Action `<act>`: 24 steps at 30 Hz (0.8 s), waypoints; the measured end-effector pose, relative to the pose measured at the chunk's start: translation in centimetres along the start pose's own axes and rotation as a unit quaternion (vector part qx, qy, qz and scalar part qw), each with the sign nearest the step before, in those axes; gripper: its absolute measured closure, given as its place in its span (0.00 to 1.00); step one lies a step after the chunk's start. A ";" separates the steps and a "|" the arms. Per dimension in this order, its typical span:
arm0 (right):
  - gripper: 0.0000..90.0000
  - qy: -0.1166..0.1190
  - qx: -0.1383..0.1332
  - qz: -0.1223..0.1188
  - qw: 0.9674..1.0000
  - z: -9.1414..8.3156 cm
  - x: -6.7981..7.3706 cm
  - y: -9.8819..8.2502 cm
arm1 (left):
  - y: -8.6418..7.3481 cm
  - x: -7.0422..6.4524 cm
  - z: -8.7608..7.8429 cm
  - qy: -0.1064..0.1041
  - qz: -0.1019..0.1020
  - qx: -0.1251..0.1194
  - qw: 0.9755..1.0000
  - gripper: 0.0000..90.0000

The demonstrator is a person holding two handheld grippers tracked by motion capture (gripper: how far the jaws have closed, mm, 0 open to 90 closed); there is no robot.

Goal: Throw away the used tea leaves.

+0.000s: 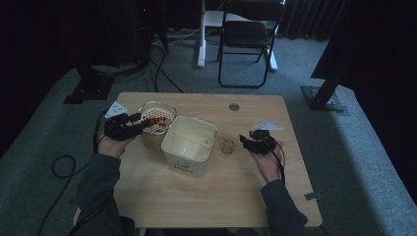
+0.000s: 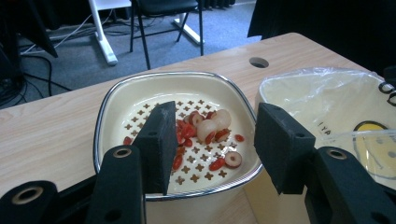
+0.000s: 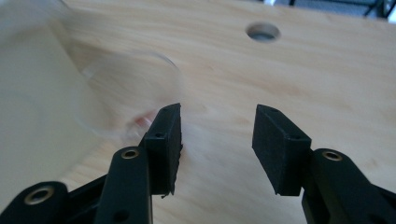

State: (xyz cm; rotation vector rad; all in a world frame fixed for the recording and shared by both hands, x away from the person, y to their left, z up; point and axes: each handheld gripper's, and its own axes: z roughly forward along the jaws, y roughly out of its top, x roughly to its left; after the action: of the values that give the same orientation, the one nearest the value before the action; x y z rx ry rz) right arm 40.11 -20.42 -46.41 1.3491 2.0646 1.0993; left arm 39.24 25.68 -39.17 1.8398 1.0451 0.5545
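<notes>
A: Jaws first, nearest to us. The right gripper [image 3: 215, 140] stands part open with nothing between its pads; bare table [image 3: 303, 74] shows in the gap. The small glass cup [image 1: 227, 146] sits just to its left, beside the pad and apart from it.

B: And the left gripper [image 2: 212, 147]?

A: Also part open, one pad inside the strainer bowl [image 2: 112, 107] and the other outside its rim. Whether the pads press on the rim I cannot tell. The red slices [image 2: 187, 133] and a pale peeled fruit [image 2: 215, 123] lie on the holed floor of that bowl, toward its middle.

B: So which step is this?

A: My guess: the left steadies the strainer while the right is between moves, next to the cup. Just right of the strainer stands the bin lined with clear plastic [image 2: 327, 98], touching or nearly touching it.

B: Next move?

A: Likely the right must line up on the cup wall and close gently; thin clear plastic will slip or buckle.
</notes>
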 end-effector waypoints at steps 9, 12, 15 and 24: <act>0.60 0.011 0.042 -0.004 0.999 3.4 1.4 2.0 | -0.3 0.1 0.1 -0.001 -0.002 -0.002 1.000 0.56; 0.66 0.017 0.062 0.001 0.998 4.2 1.6 2.0 | -0.4 0.2 0.1 -0.002 -0.004 -0.005 1.000 0.56; 0.74 0.013 0.079 0.003 0.997 4.7 1.7 2.0 | -0.5 0.2 0.1 -0.003 -0.007 -0.009 1.000 0.56; 0.92 0.010 0.076 -0.001 0.997 4.6 1.8 2.7 | -0.5 -0.1 0.6 -0.006 -0.005 -0.006 1.000 0.56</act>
State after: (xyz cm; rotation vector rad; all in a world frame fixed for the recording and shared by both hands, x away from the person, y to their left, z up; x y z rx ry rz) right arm 44.10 -16.53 -46.82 1.4120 2.2027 0.9746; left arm 39.41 25.46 -39.84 1.8236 1.0404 0.5417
